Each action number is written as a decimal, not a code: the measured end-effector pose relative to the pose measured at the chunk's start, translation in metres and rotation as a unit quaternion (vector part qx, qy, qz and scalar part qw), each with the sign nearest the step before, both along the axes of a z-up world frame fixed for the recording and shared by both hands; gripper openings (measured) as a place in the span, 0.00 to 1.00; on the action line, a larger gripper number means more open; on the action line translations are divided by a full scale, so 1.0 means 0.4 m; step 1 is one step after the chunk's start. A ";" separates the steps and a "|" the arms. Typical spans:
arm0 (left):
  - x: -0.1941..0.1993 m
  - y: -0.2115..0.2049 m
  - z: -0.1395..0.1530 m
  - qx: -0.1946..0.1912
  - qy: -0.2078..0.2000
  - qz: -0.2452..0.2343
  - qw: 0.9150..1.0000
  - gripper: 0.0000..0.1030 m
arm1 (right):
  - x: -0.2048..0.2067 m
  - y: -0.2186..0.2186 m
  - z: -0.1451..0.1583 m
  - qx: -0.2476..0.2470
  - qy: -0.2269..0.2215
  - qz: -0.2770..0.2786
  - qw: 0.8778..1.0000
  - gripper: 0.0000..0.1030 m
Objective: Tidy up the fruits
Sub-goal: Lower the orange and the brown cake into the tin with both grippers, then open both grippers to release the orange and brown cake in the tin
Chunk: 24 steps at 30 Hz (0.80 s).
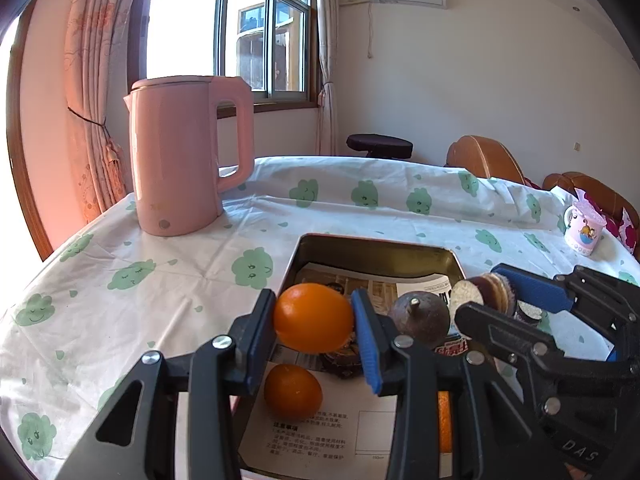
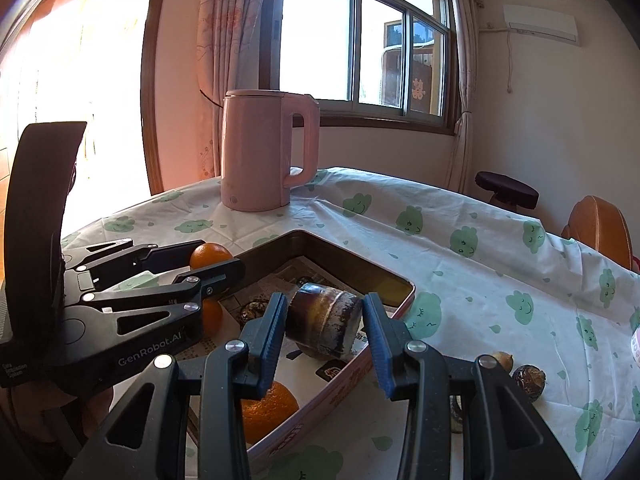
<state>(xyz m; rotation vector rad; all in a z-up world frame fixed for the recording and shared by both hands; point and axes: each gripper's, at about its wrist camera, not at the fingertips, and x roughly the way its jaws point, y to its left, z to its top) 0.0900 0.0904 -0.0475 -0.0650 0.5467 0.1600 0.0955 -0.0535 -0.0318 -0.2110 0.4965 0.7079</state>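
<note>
My left hand-held gripper point(image 1: 314, 322) is clenched on an orange point(image 1: 314, 317) at the frame's centre, held above the tin point(image 1: 376, 249) on the counter point(image 1: 160, 280). My right hand-held gripper point(image 2: 325, 322) grasps a dark cut fruit point(image 2: 325, 320) over the tin, also centre frame. Another orange point(image 1: 293, 391) lies in the tin, lower centre.

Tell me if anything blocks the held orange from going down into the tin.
Partly. The left gripper holds the orange over the tin, but another orange lies on the paper almost straight below. Bare paper is beside it.
</note>
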 end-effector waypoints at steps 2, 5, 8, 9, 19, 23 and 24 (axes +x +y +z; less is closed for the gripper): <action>0.007 0.004 -0.001 0.001 0.003 0.001 1.000 0.39 | -0.001 0.011 -0.003 -0.004 0.002 0.006 1.000 0.40; 0.016 0.009 -0.006 0.003 0.008 0.001 1.000 0.39 | -0.002 0.028 -0.009 -0.011 0.005 0.013 1.000 0.40; 0.024 0.014 -0.009 0.003 0.012 0.002 1.000 0.39 | 0.002 0.040 -0.017 -0.016 0.010 0.018 1.000 0.40; 0.027 0.016 -0.010 0.002 0.013 0.002 1.000 0.39 | 0.004 0.042 -0.020 -0.017 0.012 0.018 1.000 0.41; 0.058 0.016 -0.019 0.001 0.032 -0.007 0.999 0.39 | 0.017 0.054 -0.036 -0.030 0.025 0.025 0.999 0.41; 0.069 0.015 -0.024 0.001 0.039 -0.007 0.999 0.40 | 0.025 0.059 -0.041 -0.035 0.034 0.024 0.999 0.41; 0.071 0.013 -0.024 0.003 0.040 -0.007 0.999 0.40 | 0.025 0.058 -0.041 -0.035 0.034 0.024 0.999 0.41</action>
